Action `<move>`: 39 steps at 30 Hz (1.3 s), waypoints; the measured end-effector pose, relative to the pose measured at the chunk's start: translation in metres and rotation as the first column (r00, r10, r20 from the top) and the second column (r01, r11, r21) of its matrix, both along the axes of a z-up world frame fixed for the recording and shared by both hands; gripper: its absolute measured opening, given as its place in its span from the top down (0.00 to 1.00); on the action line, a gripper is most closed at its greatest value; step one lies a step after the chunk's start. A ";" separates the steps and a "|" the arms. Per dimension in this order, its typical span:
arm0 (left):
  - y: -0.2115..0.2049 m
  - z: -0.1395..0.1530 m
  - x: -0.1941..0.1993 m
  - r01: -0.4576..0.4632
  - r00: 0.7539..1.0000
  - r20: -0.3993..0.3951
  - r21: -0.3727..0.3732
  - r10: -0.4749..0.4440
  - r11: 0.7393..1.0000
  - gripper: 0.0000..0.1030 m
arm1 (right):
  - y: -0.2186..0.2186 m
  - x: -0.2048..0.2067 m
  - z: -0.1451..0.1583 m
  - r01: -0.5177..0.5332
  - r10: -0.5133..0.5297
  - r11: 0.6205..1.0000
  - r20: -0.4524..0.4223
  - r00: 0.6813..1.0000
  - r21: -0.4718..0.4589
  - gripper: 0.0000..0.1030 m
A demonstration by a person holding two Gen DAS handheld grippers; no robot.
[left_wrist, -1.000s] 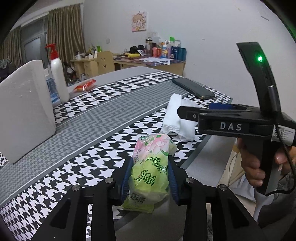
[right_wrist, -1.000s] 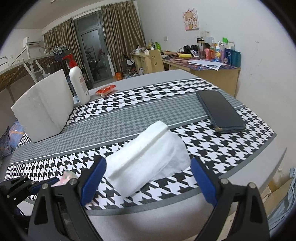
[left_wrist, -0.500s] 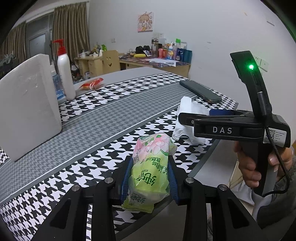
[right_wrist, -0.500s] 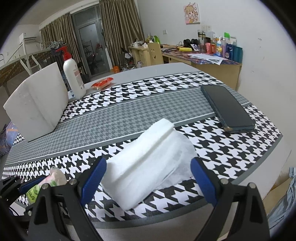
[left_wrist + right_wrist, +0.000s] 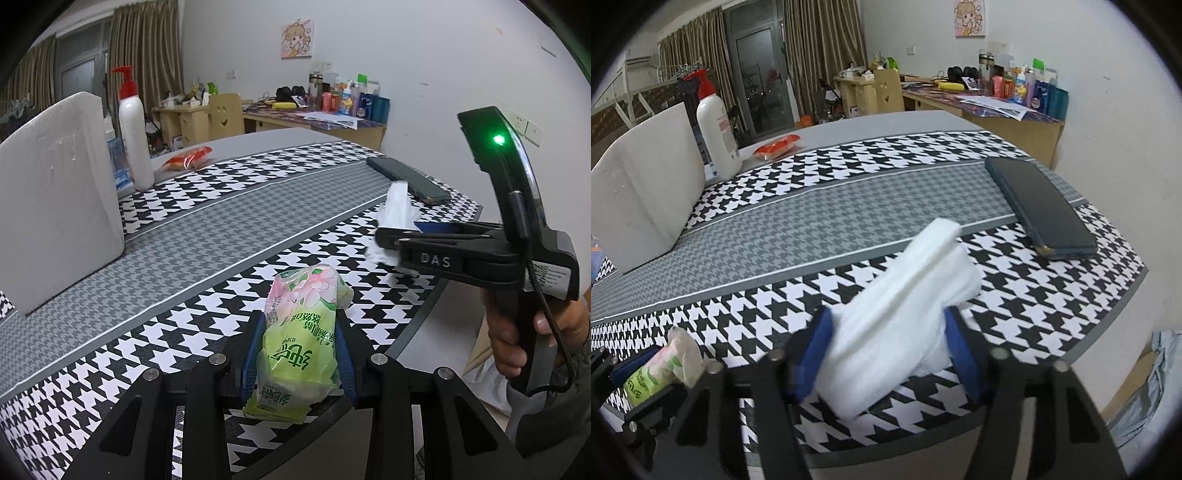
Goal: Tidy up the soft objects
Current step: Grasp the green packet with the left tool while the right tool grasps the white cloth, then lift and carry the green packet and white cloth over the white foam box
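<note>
Houndstooth cloth covers the desk point(image 5: 820, 229) in front of me, in a cluttered room with curtains at the back. A second ago my right fingers point(image 5: 886, 354) stood wide on either side of the folded white cloth point(image 5: 908, 306) near the desk's near right edge; now they are closing, and the blue pads look to be pinching its sides, so I judge the pick-up of this soft thing is about to be secured. My left fingers point(image 5: 297, 363) have kept their clamp on the green tissue pack point(image 5: 301, 339) at the near edge, unchanged. Both soft items are thus in hand, or nearly, and what remains is carrying them somewhere to be sorted. A dark phone point(image 5: 1039, 206) lies just beyond the cloth toward the right edge, well clear of my grip. At the left edge a white foam block point(image 5: 55, 195) stands upright, with a pump bottle point(image 5: 133, 140) and a red packet point(image 5: 186, 158) behind it at the far side.
</note>
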State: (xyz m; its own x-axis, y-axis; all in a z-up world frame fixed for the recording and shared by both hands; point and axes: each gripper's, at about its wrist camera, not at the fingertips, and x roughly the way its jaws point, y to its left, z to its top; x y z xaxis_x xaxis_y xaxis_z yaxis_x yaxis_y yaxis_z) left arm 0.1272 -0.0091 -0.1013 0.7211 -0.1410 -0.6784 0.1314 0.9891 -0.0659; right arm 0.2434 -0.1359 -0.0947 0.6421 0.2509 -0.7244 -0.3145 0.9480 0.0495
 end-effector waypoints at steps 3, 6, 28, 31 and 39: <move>0.001 0.000 0.000 -0.006 1.000 0.003 0.001 0.006 1.000 0.63 | -0.004 -0.004 0.001 -0.012 0.012 1.000 -0.004 1.000 0.010 0.74; 0.002 0.001 -0.001 -0.011 1.000 0.007 0.002 0.011 1.000 0.63 | -0.005 -0.007 0.001 -0.032 0.033 0.999 -0.012 0.999 0.026 0.88; 0.015 0.027 -0.026 -0.082 0.993 0.089 0.004 0.081 0.997 0.63 | 0.003 -0.039 0.035 -0.098 0.094 0.994 0.098 0.991 0.044 0.90; 0.018 0.030 -0.029 -0.092 0.991 0.100 0.004 0.091 0.996 0.63 | 0.005 -0.042 0.039 -0.107 0.102 0.993 0.107 0.989 0.044 0.90; 0.024 0.037 -0.035 -0.114 0.986 0.122 0.009 0.112 0.993 0.63 | 0.012 -0.050 0.048 -0.135 0.129 0.990 0.136 0.982 0.040 0.89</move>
